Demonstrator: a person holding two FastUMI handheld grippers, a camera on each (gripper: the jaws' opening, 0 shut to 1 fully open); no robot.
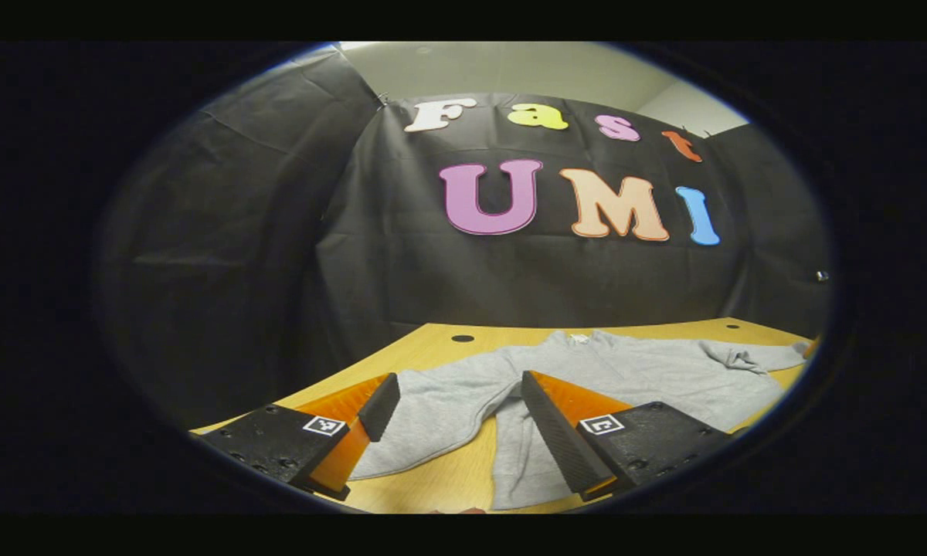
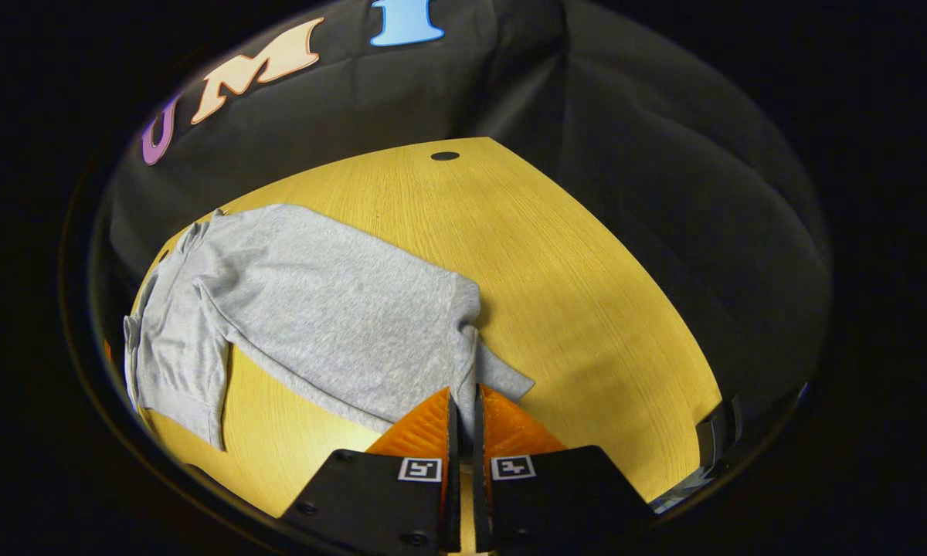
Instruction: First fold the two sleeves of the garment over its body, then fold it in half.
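Between right jaws, garment [image 2: 317, 309] sleeve

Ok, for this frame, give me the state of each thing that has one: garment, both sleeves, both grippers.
Garment: spread flat on the table, unfolded.
Near sleeve: cuff pinched, lifted slightly.
Other sleeve: lying flat, angled outward.
Right gripper: shut on the near sleeve.
Left gripper: open, above the other sleeve.

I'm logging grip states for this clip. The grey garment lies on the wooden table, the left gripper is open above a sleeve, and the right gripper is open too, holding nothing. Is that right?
Not quite. In the right gripper view, the right gripper is shut on the sleeve of the grey garment. The rest holds: the garment lies on the wooden table, and the left gripper is open above a sleeve.
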